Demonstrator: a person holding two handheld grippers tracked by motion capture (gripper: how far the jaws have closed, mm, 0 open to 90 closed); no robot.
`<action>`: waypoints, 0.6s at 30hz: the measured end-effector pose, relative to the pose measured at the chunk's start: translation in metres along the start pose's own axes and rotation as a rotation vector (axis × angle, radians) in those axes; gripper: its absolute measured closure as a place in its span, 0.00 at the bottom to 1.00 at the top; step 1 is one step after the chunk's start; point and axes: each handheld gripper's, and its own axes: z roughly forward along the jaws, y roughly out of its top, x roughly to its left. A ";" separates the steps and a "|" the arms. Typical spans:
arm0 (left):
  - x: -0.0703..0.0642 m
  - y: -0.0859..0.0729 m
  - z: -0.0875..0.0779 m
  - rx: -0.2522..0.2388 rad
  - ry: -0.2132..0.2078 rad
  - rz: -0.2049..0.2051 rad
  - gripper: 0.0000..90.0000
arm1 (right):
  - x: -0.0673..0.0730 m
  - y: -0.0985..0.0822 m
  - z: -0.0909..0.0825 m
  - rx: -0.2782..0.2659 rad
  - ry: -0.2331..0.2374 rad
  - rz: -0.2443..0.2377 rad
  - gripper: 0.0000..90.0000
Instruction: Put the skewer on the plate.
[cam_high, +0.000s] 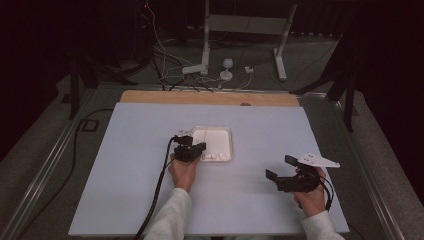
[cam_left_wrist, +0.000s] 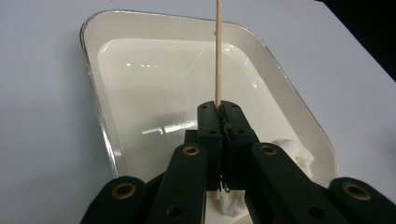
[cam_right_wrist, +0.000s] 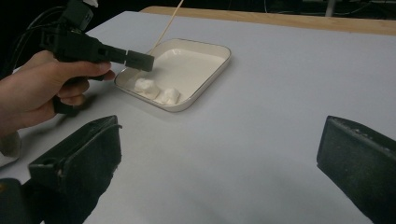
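The left gripper (cam_left_wrist: 219, 116) is clamped on a wooden skewer (cam_left_wrist: 217, 51) above the white tray (cam_left_wrist: 95, 100), near the marshmallows (cam_right_wrist: 158, 91); the right gripper (cam_right_wrist: 219, 158) rests apart on the surface (cam_right_wrist: 261, 107), jaws wide.

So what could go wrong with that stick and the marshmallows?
The left gripper pinches the thin wooden stick near its low end, so a hard push might snap it or let it slip. The white lumps lie close to the tray rim; a poke might shove one out. The right gripper hangs open, apart, holding nothing steady.
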 end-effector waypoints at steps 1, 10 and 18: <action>0.001 0.000 0.000 0.001 0.000 -0.004 0.99 | 0.000 0.000 0.000 0.001 0.000 0.000 0.00; 0.006 -0.004 0.002 0.018 0.010 -0.026 0.99 | 0.001 -0.001 0.002 0.008 0.007 -0.005 0.00; 0.005 -0.005 0.002 0.027 0.009 -0.035 0.97 | 0.002 -0.001 0.003 0.011 0.011 -0.007 0.00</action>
